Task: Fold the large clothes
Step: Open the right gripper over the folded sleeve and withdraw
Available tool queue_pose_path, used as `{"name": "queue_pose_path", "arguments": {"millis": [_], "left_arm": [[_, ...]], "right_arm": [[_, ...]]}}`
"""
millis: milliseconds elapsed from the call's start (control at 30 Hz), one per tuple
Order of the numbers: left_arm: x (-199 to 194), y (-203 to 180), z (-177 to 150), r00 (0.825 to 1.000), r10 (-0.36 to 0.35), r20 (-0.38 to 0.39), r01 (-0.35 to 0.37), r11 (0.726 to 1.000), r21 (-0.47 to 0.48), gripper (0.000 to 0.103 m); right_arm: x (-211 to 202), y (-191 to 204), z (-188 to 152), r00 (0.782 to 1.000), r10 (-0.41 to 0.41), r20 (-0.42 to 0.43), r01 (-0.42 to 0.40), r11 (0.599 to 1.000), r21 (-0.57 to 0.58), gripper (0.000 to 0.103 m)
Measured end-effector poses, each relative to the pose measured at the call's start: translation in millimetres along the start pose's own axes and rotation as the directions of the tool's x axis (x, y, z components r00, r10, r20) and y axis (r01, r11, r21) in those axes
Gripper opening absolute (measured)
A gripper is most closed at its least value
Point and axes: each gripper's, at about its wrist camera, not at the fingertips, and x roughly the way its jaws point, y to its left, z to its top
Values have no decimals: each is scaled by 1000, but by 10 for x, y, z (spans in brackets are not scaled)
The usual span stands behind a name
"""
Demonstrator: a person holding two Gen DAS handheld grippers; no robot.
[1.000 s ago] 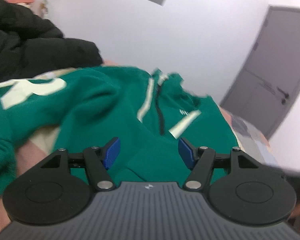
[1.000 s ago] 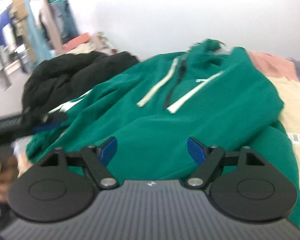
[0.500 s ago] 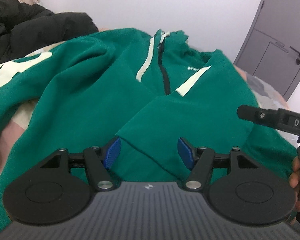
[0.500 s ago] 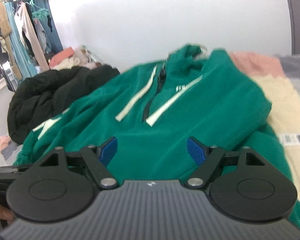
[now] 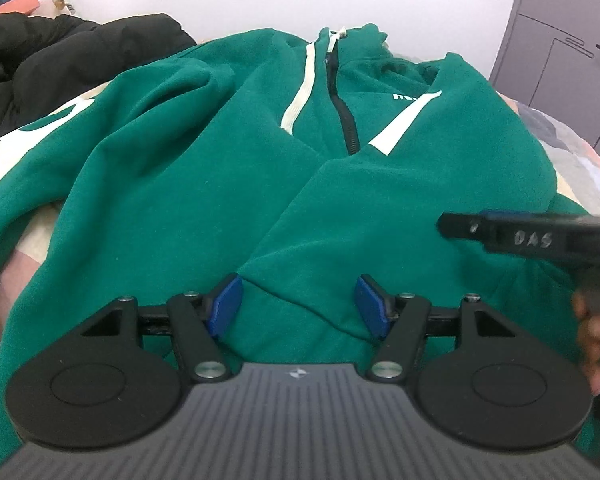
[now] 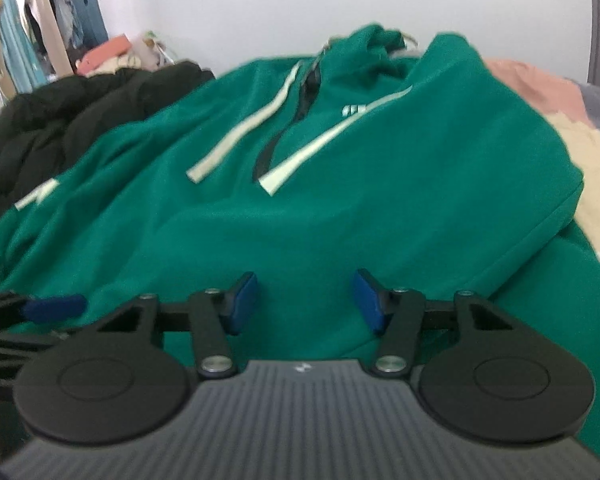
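Left wrist view: my left gripper (image 5: pixel 296 304) has its jaws apart over the near hem fold of the green zip hoodie (image 5: pixel 204 184), which lies spread ahead. Right gripper (image 6: pixel 304 300) has just been closing, fabric between, not yet pinched. I judge this the hem pickup; next needs both pinching. Soft thick fleece, white drawcords.

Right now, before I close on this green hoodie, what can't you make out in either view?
- Hoodie hem: hidden behind each gripper's body, both views.
- Chest logo: small, partly folded under in the left view, blurred in the right.
- Left sleeve end: cut off by the left view's edge.
- Right gripper: jaws have just been closing; fabric contact unclear, its view is blurred.
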Motion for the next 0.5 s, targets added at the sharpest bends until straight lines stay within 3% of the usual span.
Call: {"name": "queue_pose_path", "arguments": {"millis": [300,500], "left_arm": [[-205,117,57,999,-10,32,13,998,-65,69],[-480,392,135,994,44,101,-31,991,-130,69]], "right_arm": [[11,-41,-63,1000,-2,-3,2,1000,28,55],[-53,27,-44,999,-46,-16,46,999,-3,56]]}}
